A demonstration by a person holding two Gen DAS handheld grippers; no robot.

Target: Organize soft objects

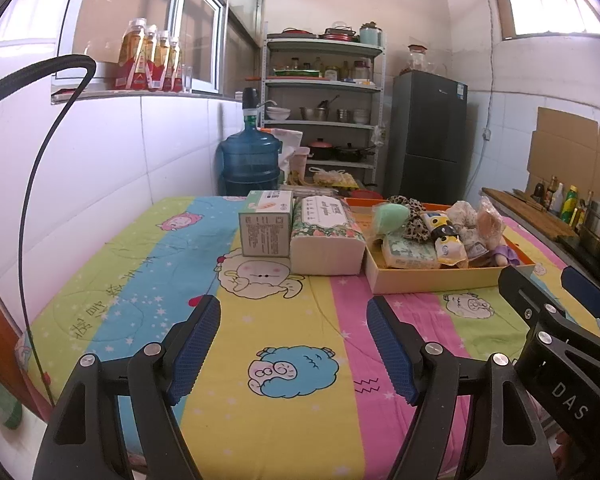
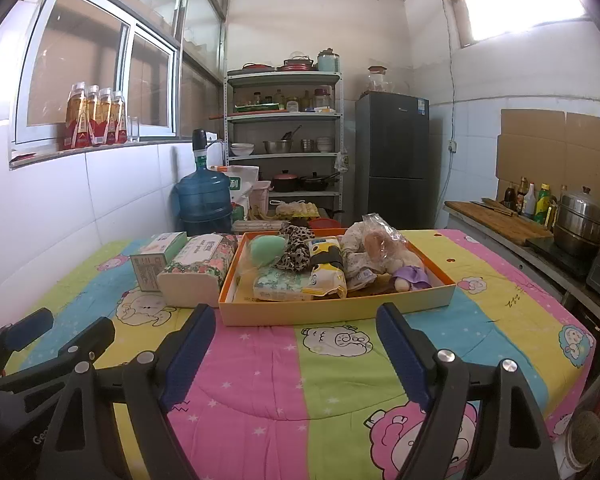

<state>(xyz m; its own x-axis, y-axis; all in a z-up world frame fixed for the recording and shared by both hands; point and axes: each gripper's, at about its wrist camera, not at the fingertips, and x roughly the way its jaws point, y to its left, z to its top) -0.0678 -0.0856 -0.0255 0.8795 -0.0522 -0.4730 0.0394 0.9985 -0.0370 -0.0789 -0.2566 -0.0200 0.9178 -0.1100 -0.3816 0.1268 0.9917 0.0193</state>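
An orange shallow box (image 2: 340, 309) (image 1: 432, 280) on the cartoon-print table holds several soft things: a green sponge (image 2: 265, 251), a leopard scrunchie (image 2: 296, 254), tissue packs (image 2: 288, 285), a bagged plush (image 2: 376, 246) and a purple-dressed doll (image 2: 410, 276). A floral tissue pack (image 2: 198, 274) (image 1: 326, 240) and a green-white carton (image 2: 156, 260) (image 1: 265, 226) lie left of the box. My left gripper (image 1: 294, 312) and right gripper (image 2: 296, 320) are both open and empty, hovering over the table's near side, short of the box.
A blue water jug (image 2: 204, 202), a metal shelf rack (image 2: 286, 136) and a dark fridge (image 2: 392, 164) stand behind the table. A counter with bottles and a steel pot (image 2: 580, 216) runs along the right. White tiled wall at the left.
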